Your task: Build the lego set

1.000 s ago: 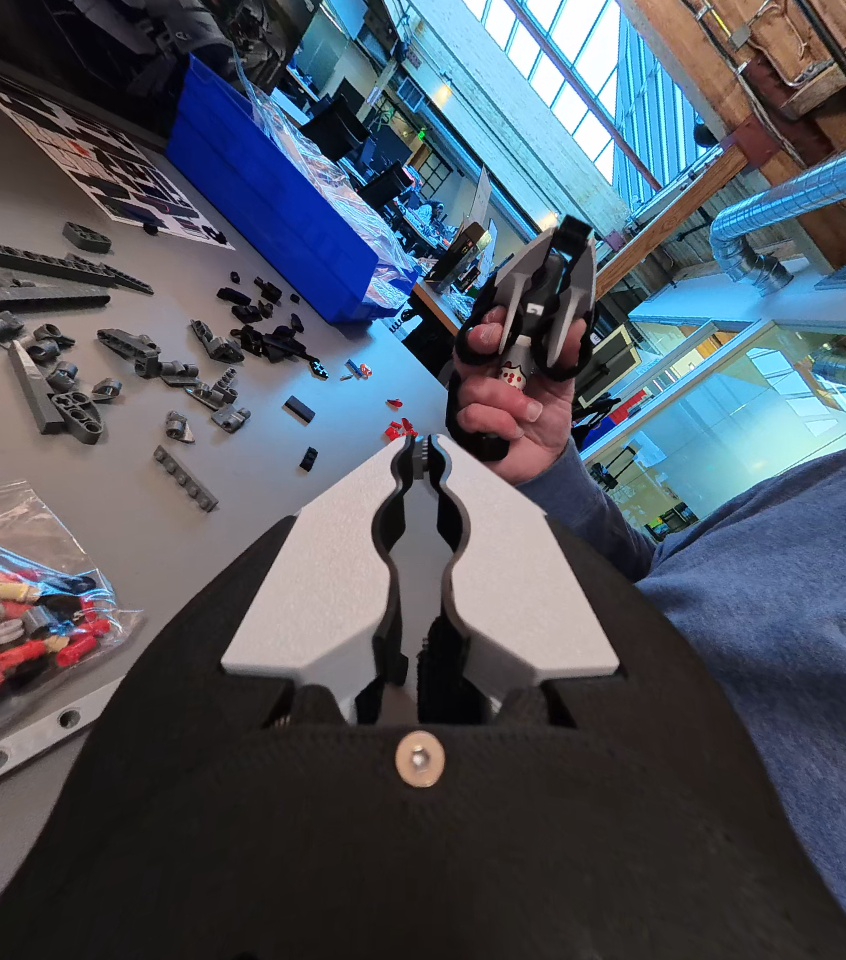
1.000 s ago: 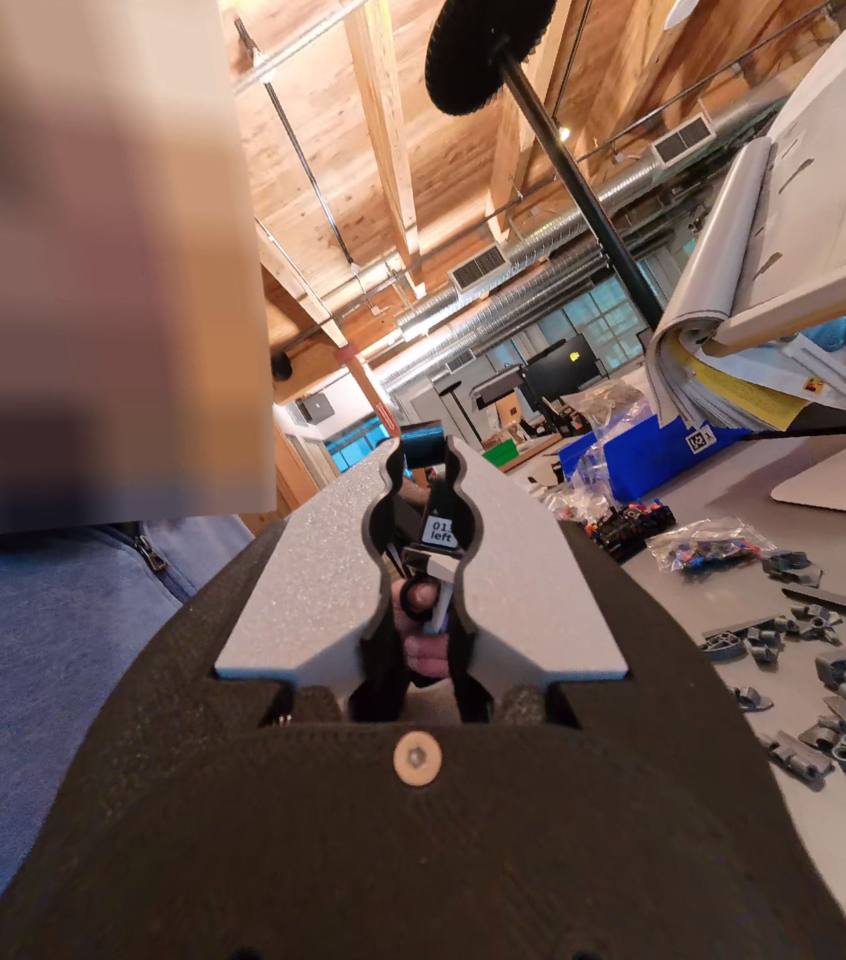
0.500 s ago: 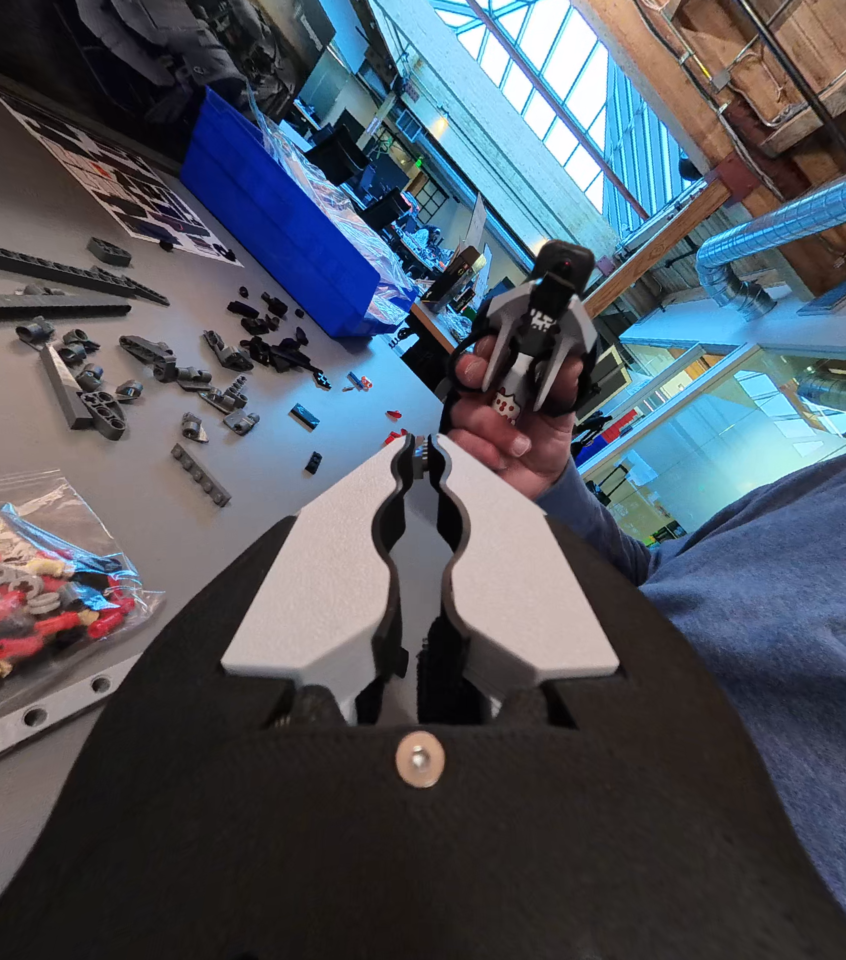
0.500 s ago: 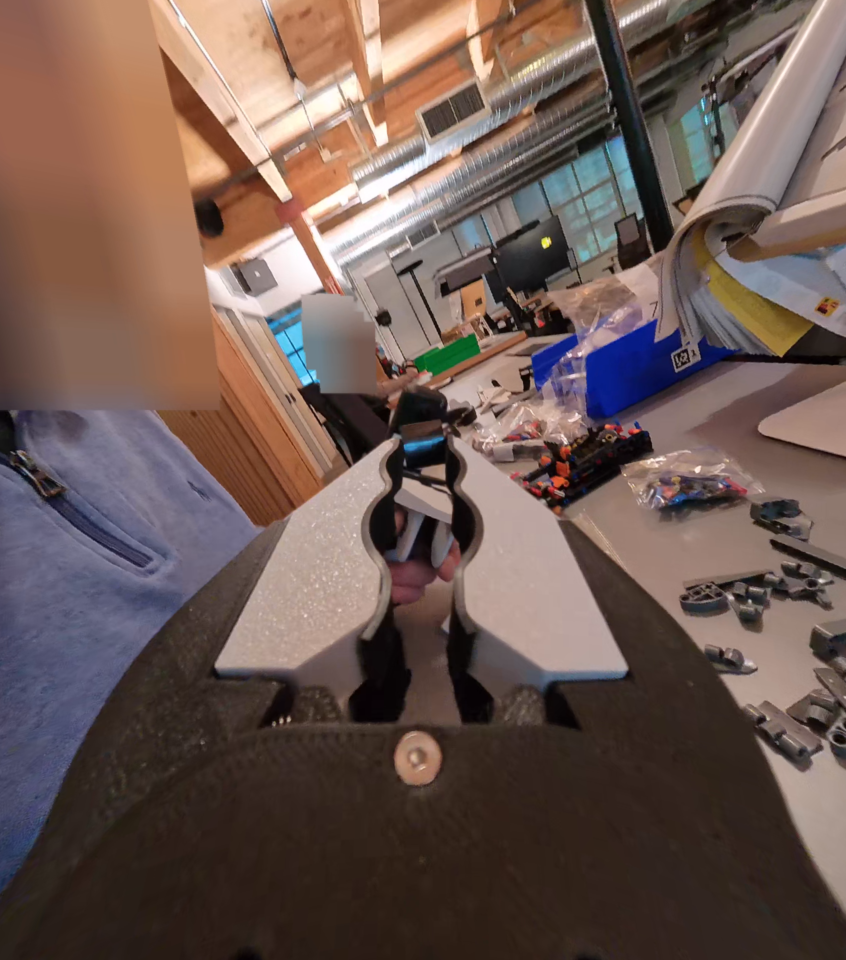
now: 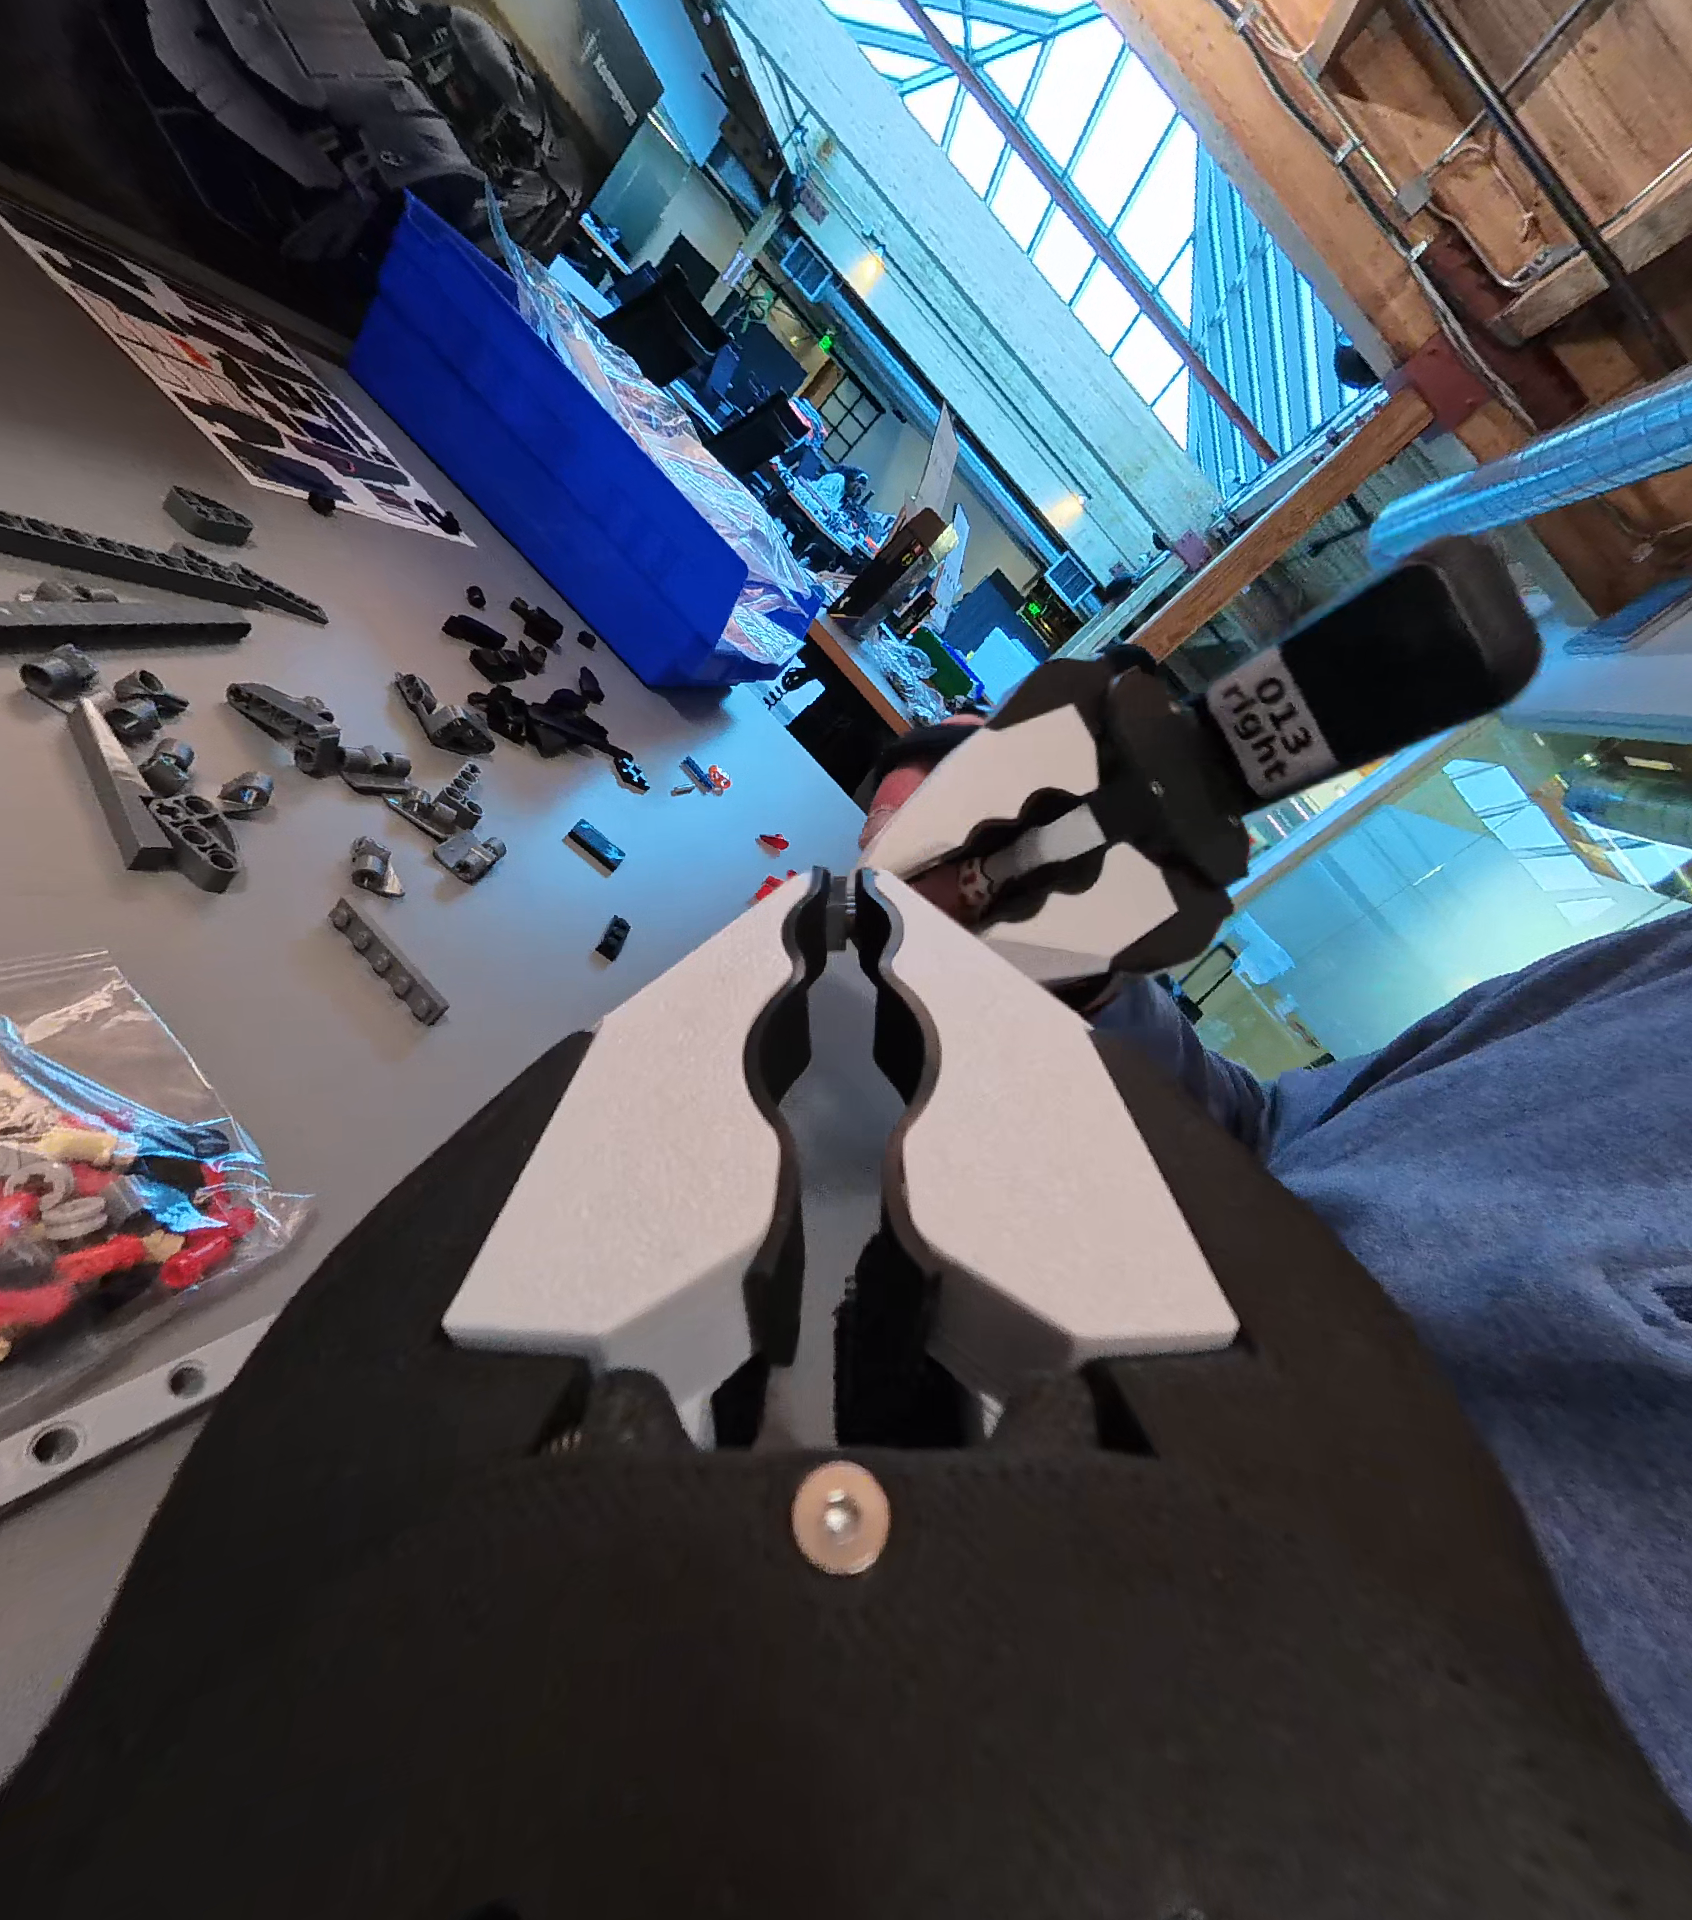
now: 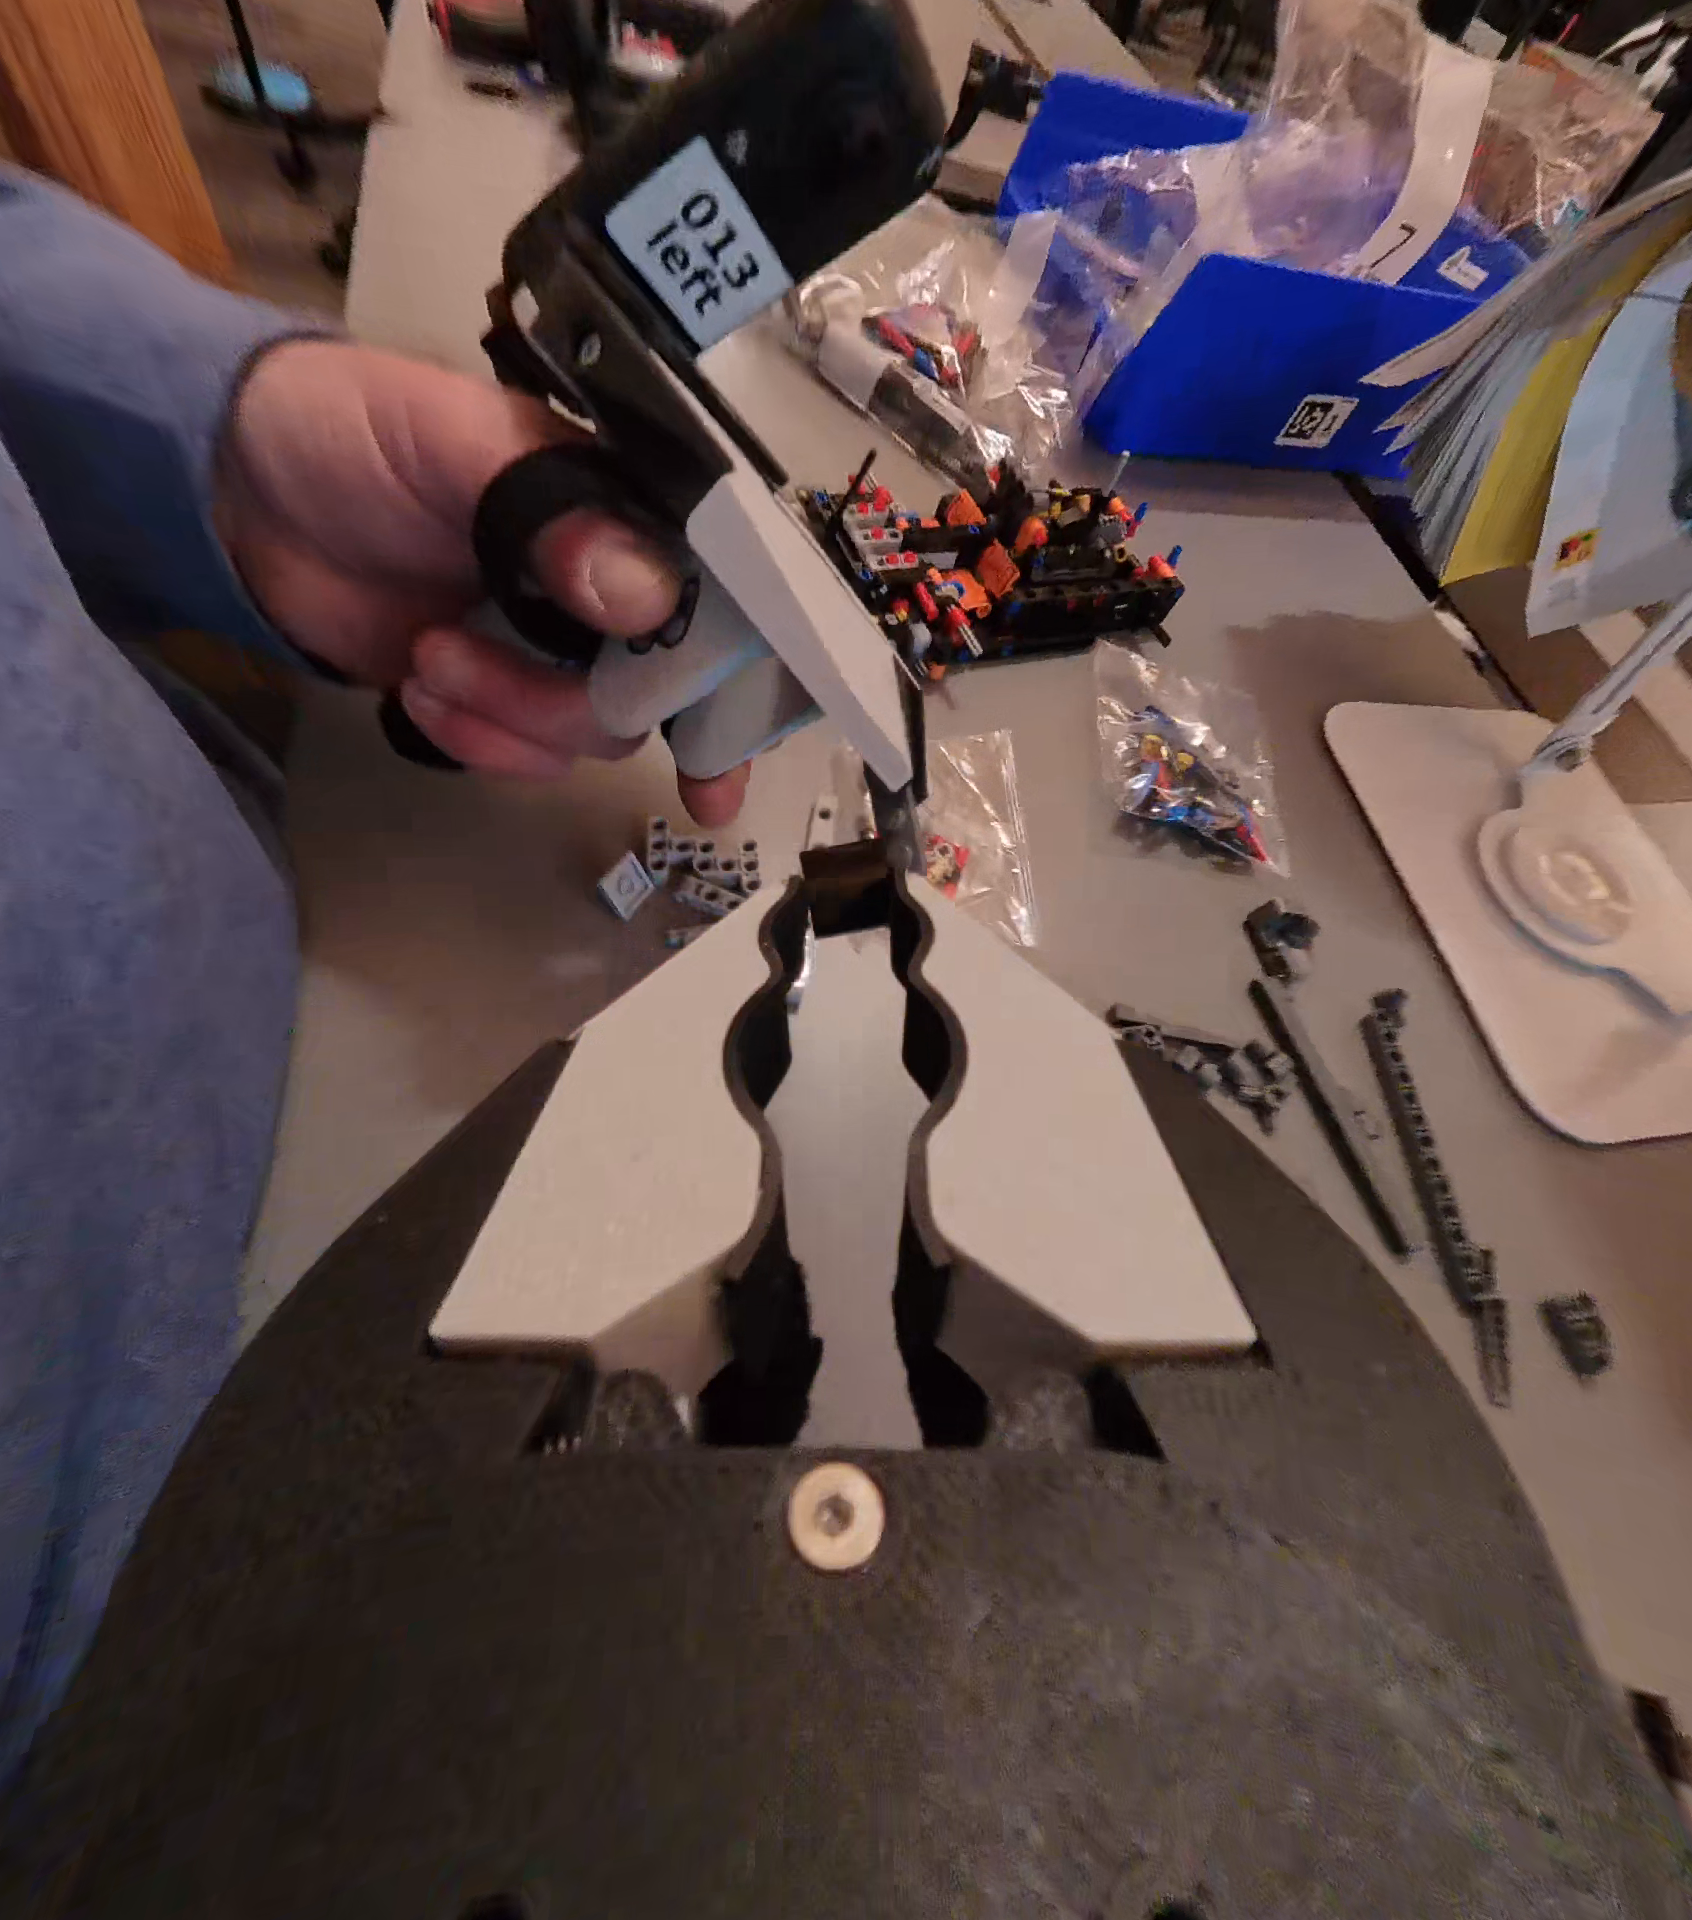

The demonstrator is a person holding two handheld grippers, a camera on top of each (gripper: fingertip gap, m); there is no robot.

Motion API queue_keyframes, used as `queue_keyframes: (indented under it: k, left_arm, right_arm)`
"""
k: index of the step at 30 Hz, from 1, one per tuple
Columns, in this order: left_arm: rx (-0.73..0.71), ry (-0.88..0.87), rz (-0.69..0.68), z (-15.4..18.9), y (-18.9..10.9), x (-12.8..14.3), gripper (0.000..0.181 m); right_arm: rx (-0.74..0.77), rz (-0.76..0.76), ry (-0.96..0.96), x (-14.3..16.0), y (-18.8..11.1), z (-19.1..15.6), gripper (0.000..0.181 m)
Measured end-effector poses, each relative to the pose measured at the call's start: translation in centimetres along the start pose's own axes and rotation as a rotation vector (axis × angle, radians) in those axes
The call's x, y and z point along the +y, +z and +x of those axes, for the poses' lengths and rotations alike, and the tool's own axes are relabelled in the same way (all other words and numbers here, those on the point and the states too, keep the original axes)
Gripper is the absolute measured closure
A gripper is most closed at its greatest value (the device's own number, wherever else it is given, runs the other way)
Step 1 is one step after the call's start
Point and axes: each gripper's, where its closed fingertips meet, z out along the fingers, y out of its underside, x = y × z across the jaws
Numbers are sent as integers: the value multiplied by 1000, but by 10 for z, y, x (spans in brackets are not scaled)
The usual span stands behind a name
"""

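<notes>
The grey table point(image 6: 468, 935) in this big workshop is full of parts, and the half-built model point(image 6: 1008, 571) stands at its far side, in front of a blue bin point(image 6: 1237, 353). On the near side of the model lie two small clear bags point(image 6: 1185, 779) of pins. Nearer to me than the model, and to its right, long dark beams point(image 6: 1424, 1143) and small grey connectors are spread loosely.

Both my tools are in the air on the near side of the model, with their tips almost touching. My right gripper point(image 6: 847, 904) pinches a short black piece point(image 6: 847, 883) at the very end of its fingers. My left gripper point(image 5: 837, 904) is pressed nearly together on a small dark piece point(image 5: 840, 902), also only at the tip; I cannot tell its exact shape.

I judge that both pieces are hard plastic, very light and stiff, and also smooth, so they can turn or jump out if the grip is only on a corner. It is better to hold each one by its flat sides and leave the joining end free. They need a straight push to click together. The model is heavier but surely fragile, so I would hold it by its black lower frame.
</notes>
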Motion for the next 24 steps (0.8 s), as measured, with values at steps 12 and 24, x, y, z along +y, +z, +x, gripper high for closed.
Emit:
queue_keyframes:
  k: [12, 24]
  left_arm:
    - [-23, -5, 4, -7, 2, -2, 179]
    - [-10, -81, 46, -6, 4, -2, 179]
  right_arm:
    - [166, -95, -181, 1, 2, 16, 168]
    - [268, -133, -311, 5, 1, 14, 168]
